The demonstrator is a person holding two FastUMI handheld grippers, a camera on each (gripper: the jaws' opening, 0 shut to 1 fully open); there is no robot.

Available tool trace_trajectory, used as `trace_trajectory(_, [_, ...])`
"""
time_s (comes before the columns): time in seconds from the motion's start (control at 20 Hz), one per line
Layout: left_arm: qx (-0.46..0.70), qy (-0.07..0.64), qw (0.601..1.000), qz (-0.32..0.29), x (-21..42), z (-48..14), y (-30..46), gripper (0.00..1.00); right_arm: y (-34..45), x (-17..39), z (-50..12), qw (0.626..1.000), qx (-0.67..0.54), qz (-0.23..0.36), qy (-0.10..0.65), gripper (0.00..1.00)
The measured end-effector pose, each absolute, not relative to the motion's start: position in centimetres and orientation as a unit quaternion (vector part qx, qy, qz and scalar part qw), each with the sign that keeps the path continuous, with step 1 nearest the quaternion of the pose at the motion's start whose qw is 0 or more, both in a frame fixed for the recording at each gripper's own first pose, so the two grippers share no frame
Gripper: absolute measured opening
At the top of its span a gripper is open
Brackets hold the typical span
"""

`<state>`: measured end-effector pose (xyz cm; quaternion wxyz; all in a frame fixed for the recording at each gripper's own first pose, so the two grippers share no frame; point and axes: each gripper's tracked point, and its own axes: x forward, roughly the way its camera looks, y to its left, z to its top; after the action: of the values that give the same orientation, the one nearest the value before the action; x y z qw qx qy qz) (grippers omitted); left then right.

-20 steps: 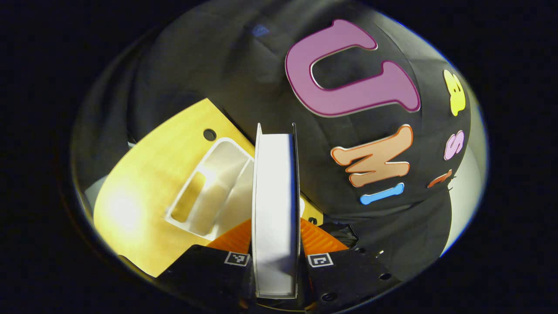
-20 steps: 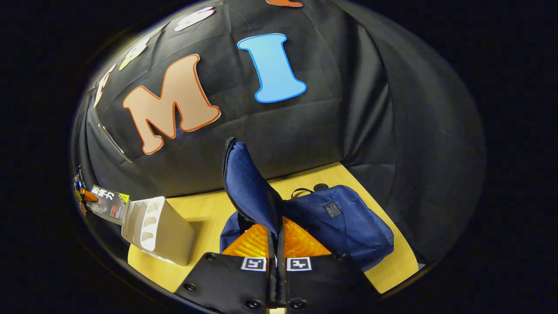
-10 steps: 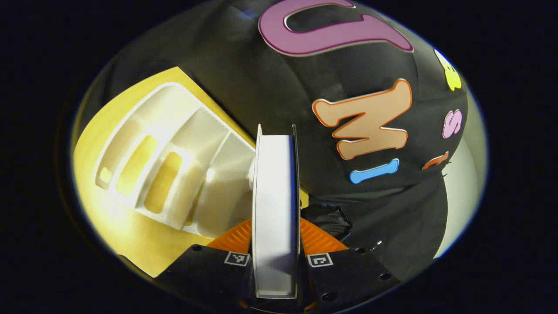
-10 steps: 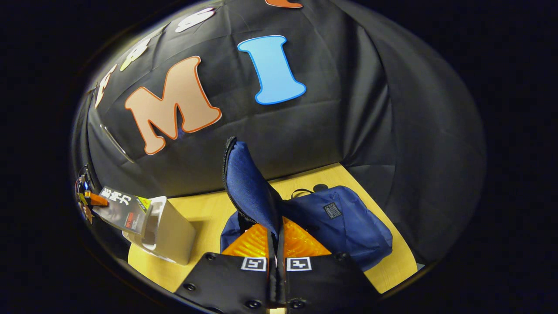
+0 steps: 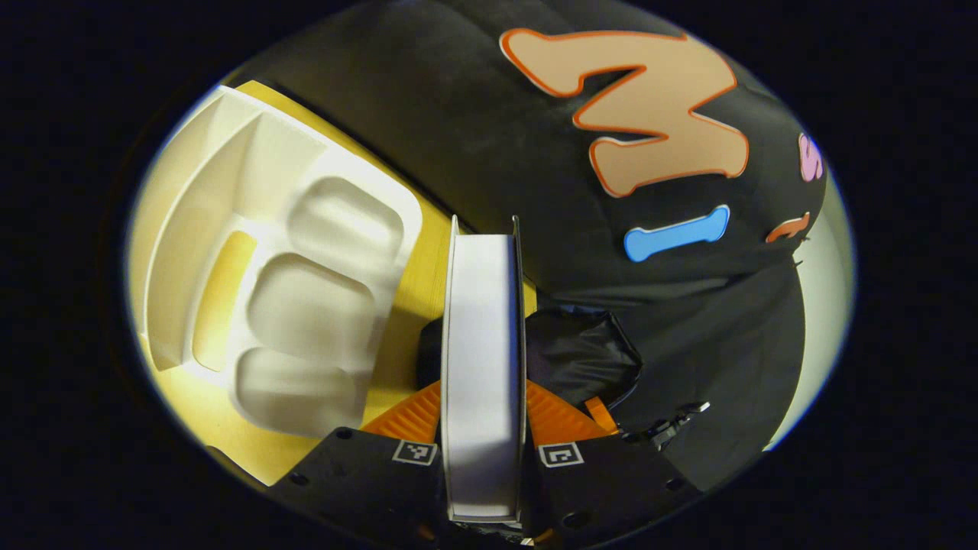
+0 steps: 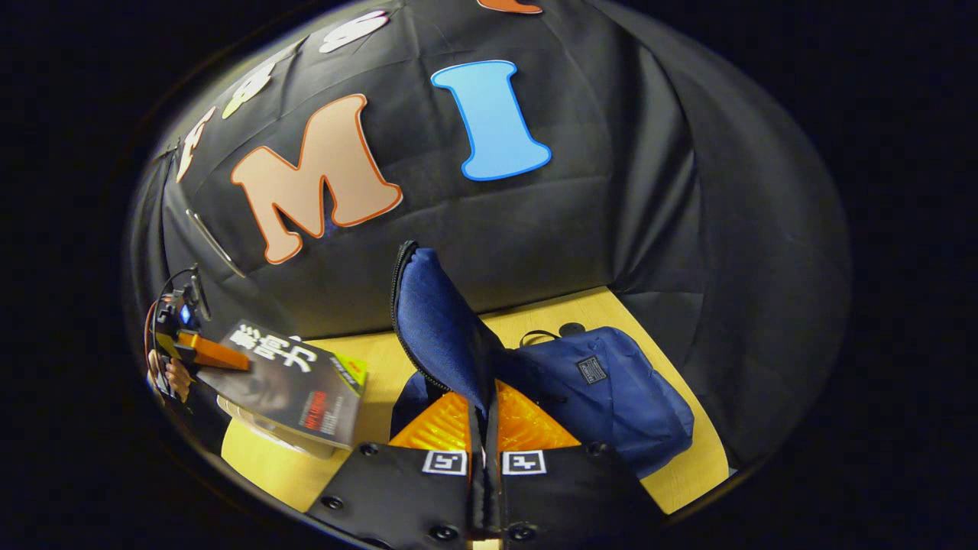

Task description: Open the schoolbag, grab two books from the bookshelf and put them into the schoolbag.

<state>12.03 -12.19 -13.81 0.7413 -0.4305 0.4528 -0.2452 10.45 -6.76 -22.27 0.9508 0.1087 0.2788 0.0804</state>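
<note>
- The yellow wooden worktop (image 6: pixel 382 359) runs along the black cloth wall and carries everything in the scene.
- The dark blue fabric schoolbag (image 6: pixel 611 397) lies on the worktop. In the right gripper view its zippered flap (image 6: pixel 432 321) is lifted upright, so the bag looks open; that step seems done.
- The white plastic bookshelf (image 5: pixel 283 283), a divided desk rack with moulded slots, stands on the worktop to the left in the left gripper view. The slots in sight hold no books.
- A thick paperback book with a dark cover (image 6: pixel 294 382), its white page edge (image 5: pixel 483 367) facing the left camera, is held in the air between the bookshelf and the schoolbag, not yet inside the bag.
- The left tongs (image 5: pixel 483 451) are clamped on this book, one finger on each cover. In the right gripper view they appear farther off at the left, with the person's hand (image 6: pixel 174 376) behind them.
- The right tongs (image 6: pixel 484 451) are pinched closed on the flap's edge, holding the bag's mouth open.
- As a judgement: one book is on its way to the bag. Whether another book is already inside cannot be told; placing this one remains.
</note>
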Motion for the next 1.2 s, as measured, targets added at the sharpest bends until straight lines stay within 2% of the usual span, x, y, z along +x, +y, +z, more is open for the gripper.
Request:
trace_trajectory(0.1, [-0.428,0.461,0.735,-0.254,12.2,-14.9,-15.5,0.34,-7.1,10.4,-22.2,0.950,0.112,0.083,0.278,0.00])
trace_trajectory(0.15, [-0.425,0.465,0.734,-0.253,12.2,-15.5,-16.7,0.35,-7.1,10.5,-22.2,0.950,0.114,0.085,0.277,0.04])
trace_trajectory(0.8, [-0.473,0.504,0.672,-0.264,13.0,-19.7,-32.6,0.35,-5.8,10.3,-21.8,0.951,0.087,0.131,0.268,0.03])
trace_trajectory(1.15, [-0.506,0.495,0.658,-0.255,14.0,-21.0,-36.3,0.35,-4.3,9.7,-22.0,0.947,0.089,0.153,0.268,0.03])
trace_trajectory(1.2, [-0.512,0.498,0.654,-0.251,13.9,-21.2,-36.5,0.35,-4.2,9.8,-22.0,0.947,0.089,0.154,0.267,0.00])
